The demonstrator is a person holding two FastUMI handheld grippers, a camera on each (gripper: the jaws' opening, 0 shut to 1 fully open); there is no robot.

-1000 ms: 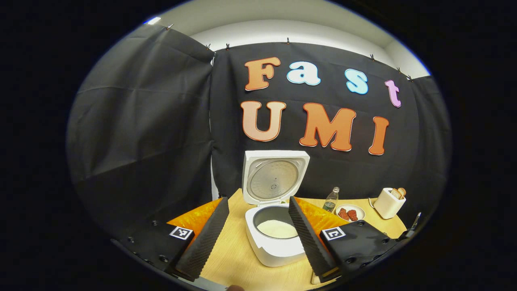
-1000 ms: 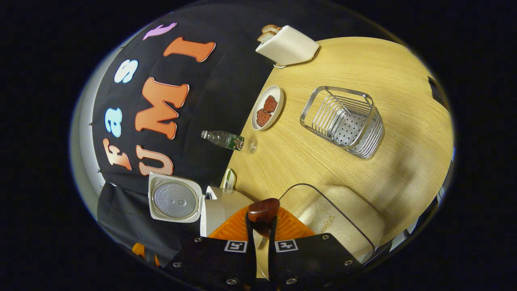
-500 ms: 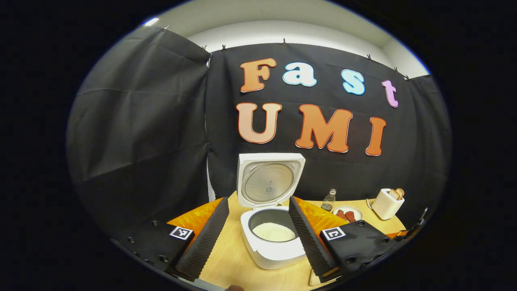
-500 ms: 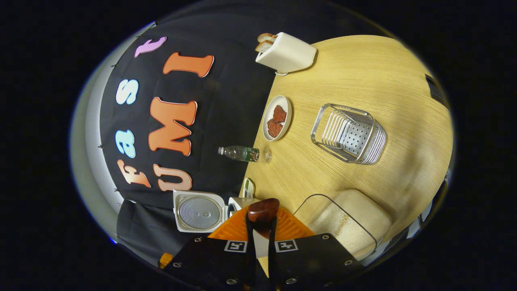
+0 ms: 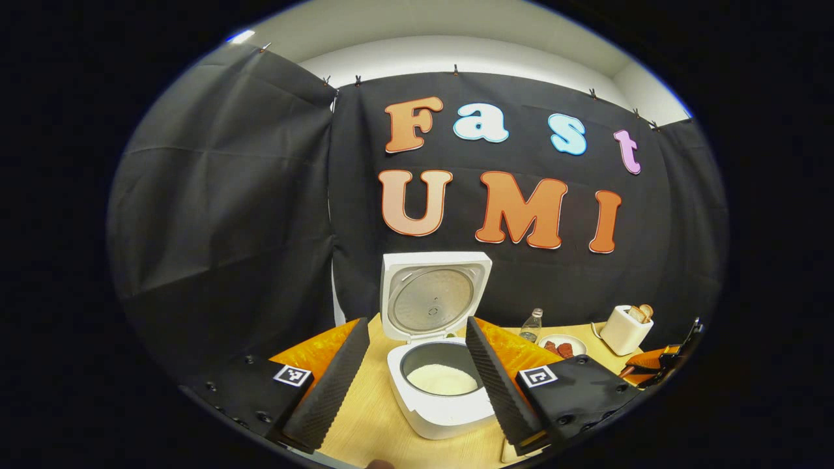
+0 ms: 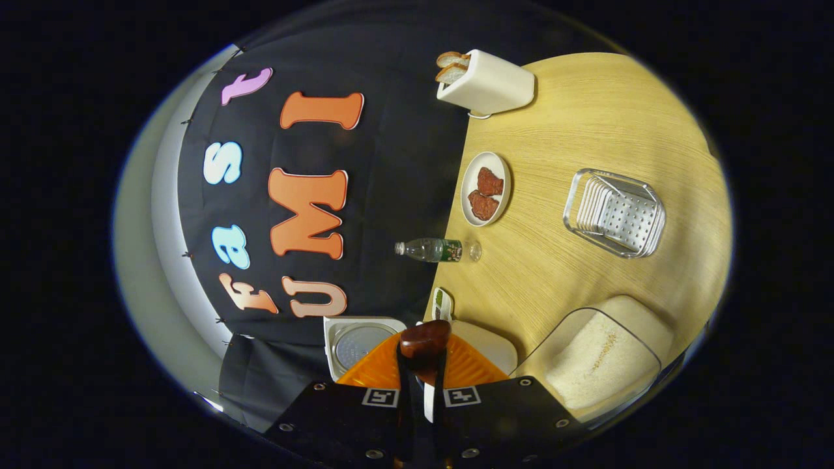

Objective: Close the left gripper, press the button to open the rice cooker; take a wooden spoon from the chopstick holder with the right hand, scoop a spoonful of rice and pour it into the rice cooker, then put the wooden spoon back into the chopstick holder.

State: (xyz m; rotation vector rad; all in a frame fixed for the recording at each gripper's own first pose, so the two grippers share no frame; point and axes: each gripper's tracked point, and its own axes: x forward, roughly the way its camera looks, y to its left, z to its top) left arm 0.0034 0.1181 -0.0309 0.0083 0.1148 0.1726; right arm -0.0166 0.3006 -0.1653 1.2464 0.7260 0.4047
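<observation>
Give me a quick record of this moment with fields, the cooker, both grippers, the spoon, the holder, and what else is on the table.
rice cooker: lid up, white rice in the pot
left gripper: open, fingers either side of the cooker in its view, holding nothing
right gripper: shut on the wooden spoon
chopstick holder: metal rack on the table, nothing seen in it
rice box: clear container with rice, near the right gripper
other items: toaster with bread, plate of food, bottle

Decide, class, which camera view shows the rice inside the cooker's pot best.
The left gripper view: it looks into the open rice cooker, rice plain. The right gripper view catches its lid, partly behind the right gripper.
</observation>
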